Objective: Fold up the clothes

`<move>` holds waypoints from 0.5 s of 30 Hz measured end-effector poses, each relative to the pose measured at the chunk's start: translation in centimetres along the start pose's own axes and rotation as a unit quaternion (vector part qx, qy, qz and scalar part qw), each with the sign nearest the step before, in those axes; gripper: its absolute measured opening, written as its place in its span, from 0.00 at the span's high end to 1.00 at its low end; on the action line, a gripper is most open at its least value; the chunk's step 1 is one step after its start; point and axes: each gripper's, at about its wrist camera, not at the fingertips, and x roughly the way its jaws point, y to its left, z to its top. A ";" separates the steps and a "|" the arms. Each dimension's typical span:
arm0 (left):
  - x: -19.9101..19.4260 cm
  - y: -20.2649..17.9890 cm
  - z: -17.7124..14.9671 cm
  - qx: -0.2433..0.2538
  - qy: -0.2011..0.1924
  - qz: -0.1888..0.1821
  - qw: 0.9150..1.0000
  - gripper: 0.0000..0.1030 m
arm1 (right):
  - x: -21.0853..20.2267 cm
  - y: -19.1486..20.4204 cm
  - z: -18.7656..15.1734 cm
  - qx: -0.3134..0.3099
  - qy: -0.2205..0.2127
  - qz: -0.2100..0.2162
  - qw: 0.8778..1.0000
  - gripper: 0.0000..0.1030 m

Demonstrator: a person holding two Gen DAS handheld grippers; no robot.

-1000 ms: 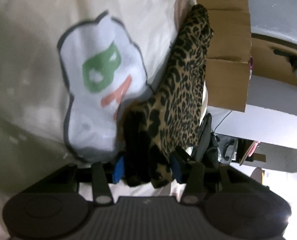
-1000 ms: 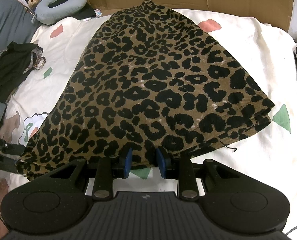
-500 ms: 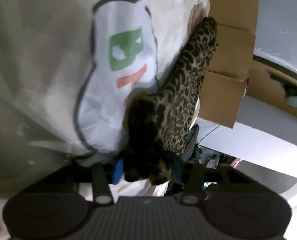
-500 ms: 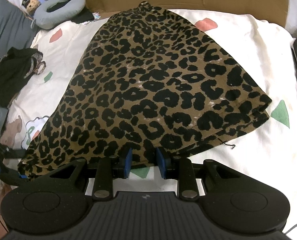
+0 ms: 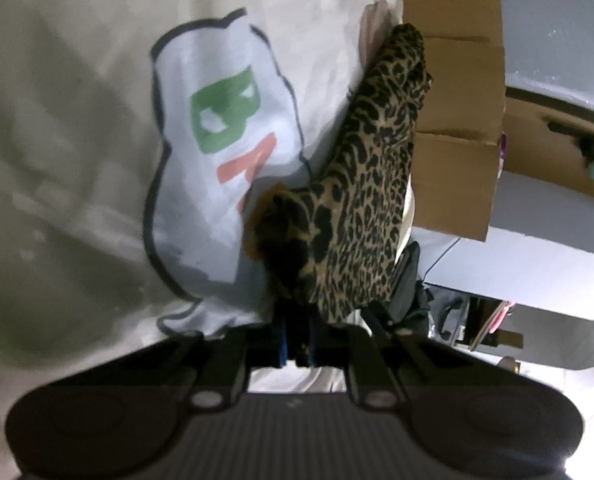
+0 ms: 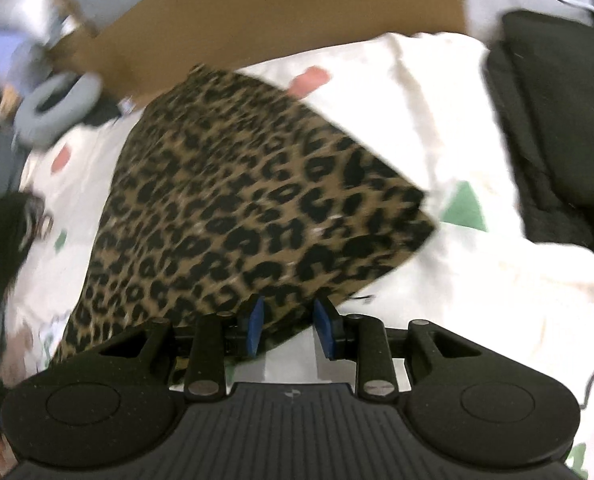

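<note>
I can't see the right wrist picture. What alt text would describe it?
A leopard-print garment lies on a white printed sheet, its near edge between the open blue fingers of the right hand-held gripper. Cardboard stands behind.

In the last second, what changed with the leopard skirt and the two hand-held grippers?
The left hand-held gripper closed on the leopard skirt corner. The right hand-held gripper opened wider, and its view swung, blurred. The skirt stays spread on the white sheet before the cardboard.
</note>
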 end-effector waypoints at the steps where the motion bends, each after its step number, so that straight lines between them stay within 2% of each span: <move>1: -0.1 -0.2 0.0 0.004 -0.001 0.003 1.000 0.91 | -0.1 -0.4 0.1 0.007 -0.003 -0.003 1.000 0.66; 4: -0.9 -0.6 0.2 0.017 -0.007 0.010 1.000 0.92 | -0.4 -1.4 0.3 0.027 -0.017 -0.013 0.999 0.64; 8: -2.3 -1.0 0.3 0.031 -0.017 0.024 0.999 0.92 | -0.7 -2.8 0.8 0.059 -0.032 -0.024 0.997 0.53; 15: -3.7 -1.8 1.3 0.053 -0.038 0.050 0.997 0.92 | -0.8 -4.3 2.2 0.071 -0.045 -0.008 0.996 0.53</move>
